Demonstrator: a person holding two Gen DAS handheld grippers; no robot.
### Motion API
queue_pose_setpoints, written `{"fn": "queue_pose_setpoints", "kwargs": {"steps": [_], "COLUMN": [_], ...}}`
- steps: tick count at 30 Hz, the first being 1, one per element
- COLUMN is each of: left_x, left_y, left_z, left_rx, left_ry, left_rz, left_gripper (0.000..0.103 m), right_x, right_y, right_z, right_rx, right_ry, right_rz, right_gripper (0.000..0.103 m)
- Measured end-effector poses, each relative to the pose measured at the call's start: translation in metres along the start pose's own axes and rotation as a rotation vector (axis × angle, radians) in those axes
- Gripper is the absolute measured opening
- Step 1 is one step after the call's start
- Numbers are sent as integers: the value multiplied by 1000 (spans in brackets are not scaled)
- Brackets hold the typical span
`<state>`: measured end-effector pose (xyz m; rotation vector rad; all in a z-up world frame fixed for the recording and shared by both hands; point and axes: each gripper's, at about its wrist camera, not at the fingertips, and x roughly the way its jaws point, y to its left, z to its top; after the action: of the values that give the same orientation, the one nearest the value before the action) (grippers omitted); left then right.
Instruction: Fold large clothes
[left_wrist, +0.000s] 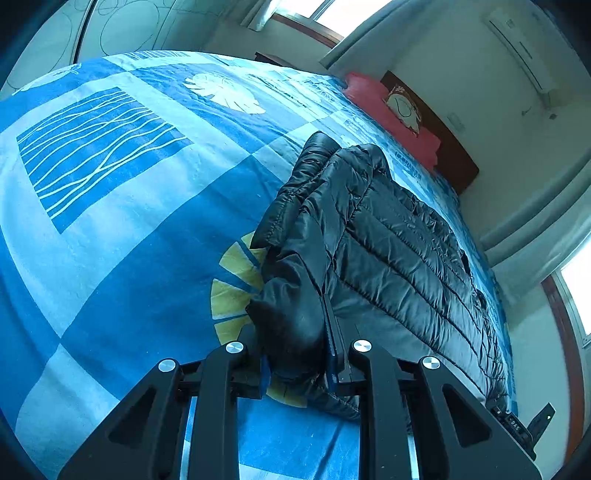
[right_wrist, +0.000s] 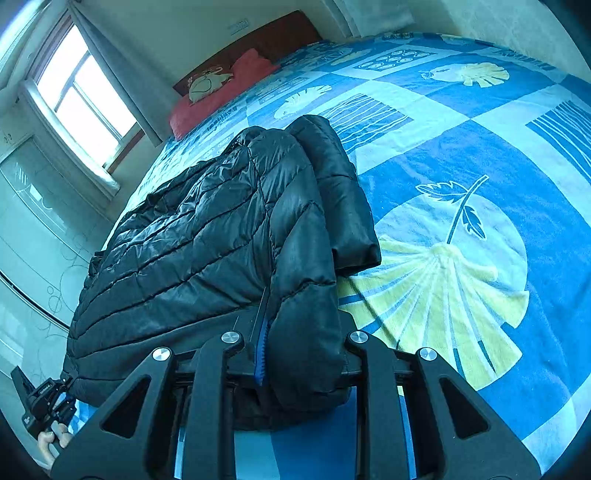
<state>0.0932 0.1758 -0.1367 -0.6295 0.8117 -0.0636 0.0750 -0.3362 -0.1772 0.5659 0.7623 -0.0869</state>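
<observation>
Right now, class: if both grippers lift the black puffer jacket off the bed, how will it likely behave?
The jacket will probably sag between the left gripper and right gripper: its fabric already bunches and droops over the fingers. Its glossy shell looks slippery, so it may slide out of the grip. The puffy quilting suggests it is light for its bulk.

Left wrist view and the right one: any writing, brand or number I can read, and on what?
"DAS": white letters on the right gripper's casing, beside the jacket.
Lettering bands on the bedspread: too blurred to read.
White label on the left gripper's casing: too small to read.
Nothing else legible.
</observation>
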Motion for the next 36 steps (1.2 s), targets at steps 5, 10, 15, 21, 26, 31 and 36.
{"fn": "queue_pose_setpoints", "kwargs": {"steps": [5,10,15,21,26,31,36], "left_x": [-2,-3,-4,-11,-21,-37,-45], "left_y": [1,-2,-2,-4,-5,-4,-2], "left_z": [-5,-7,-6,-5,-5,0,9], "left_rx": [23,38,61,120,176,240,282], "left_ry": [-8,-13,-7,-5,-4,-27,-26], "left_rz": [10,27,43,93,122,151,168], "left_gripper": [23,25,33,49,57,66,69], "right_x": [-1,-1,-8,-28,-46,-68,-78], "right_y": [2,-4,-14,-23,-27,-23,-12], "right_z": [-2,2,0,-5,-9,-7,-1], "right_rx": [13,29,62,61,44,5,-18], "right_ry": [3,4,-1,-7,-13,-47,-63], "right_rz": [10,5,-1,-37,-78,-196,-229], "right_gripper": [23,31,43,52,53,53,53]}}
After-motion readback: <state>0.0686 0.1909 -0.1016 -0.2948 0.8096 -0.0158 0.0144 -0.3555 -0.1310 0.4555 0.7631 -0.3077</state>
